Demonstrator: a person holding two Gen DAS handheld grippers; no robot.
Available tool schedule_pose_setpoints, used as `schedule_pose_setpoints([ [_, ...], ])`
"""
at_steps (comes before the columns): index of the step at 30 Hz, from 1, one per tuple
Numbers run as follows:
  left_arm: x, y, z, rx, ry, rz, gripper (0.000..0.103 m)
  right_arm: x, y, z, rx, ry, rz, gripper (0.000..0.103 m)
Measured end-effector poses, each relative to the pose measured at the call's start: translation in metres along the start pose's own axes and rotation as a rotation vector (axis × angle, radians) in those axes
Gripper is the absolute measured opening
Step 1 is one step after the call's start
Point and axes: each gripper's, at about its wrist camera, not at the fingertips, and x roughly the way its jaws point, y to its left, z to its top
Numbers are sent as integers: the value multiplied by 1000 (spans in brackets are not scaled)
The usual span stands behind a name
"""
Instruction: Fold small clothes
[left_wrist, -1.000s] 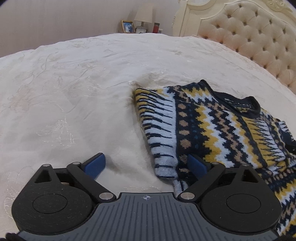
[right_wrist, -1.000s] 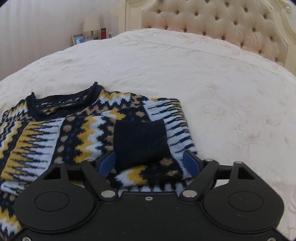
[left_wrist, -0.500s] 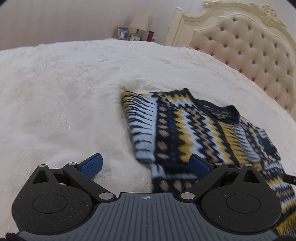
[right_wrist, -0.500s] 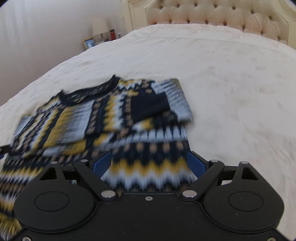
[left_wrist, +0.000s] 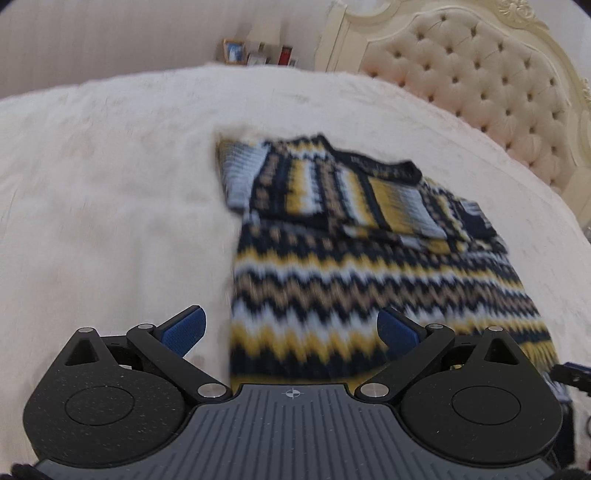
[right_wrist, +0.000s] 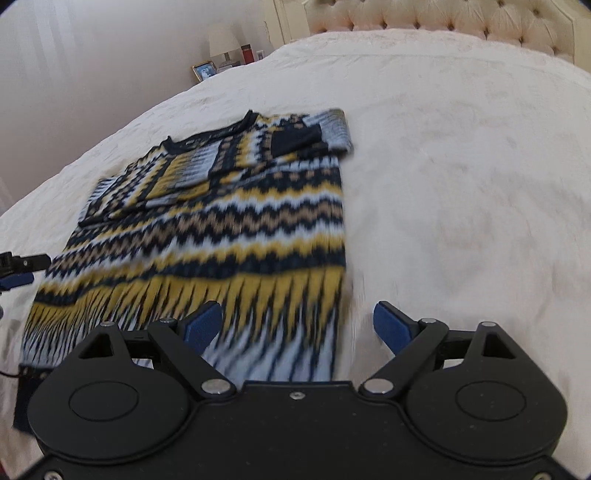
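1 patterned sweater (left_wrist: 354, 258) on 1 bed (left_wrist: 110, 184); 2 grippers, left gripper (left_wrist: 291, 330) and right gripper (right_wrist: 297, 326), both gaping, empty.

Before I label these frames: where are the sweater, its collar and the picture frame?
sweater (right_wrist: 236, 236): right wrist view, zigzag body.
collar (left_wrist: 373, 162): left wrist view, dark neckband.
picture frame (right_wrist: 204, 71): right wrist view, the glass front.

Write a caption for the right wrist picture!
Open right hand-held gripper above the hem of a zigzag sweater on a cream bed.
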Motion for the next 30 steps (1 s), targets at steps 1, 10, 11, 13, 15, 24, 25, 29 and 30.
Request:
schedule_pose_setpoints([
  [1, -5, -1, -4, -10, 7, -1, 100, -2, -1, -5, 15, 2, 9, 91],
  [10, -33, -23, -42, 27, 61, 85, 100, -15, -10, -41, 107, -9, 84, 93],
  [11, -34, -24, -46, 24, 73, 93, 100, -15, -11, -43, 104, -8, 88, 93],
  [13, -36, -27, -54, 18, 102, 109, 100, -16, -9, -44, 91, -2, 90, 94],
  [15, -39, -30, -62, 20, 118, 135, 100, -16, -7, -44, 84, 6, 96, 97],
  [24, -38, -38, -87, 32, 177, 187, 101, -11, 2, -49, 41, 16, 82, 103],
  [25, -37, -38, -89, 34, 183, 191, 101, -11, 2, -49, 43, 16, 83, 103],
  [29, -34, -38, -91, 36, 184, 187, 101, -12, 0, -49, 61, 11, 92, 103],
  [30, -34, -37, -92, 32, 185, 181, 101, -12, 0, -48, 66, 11, 94, 103],
])
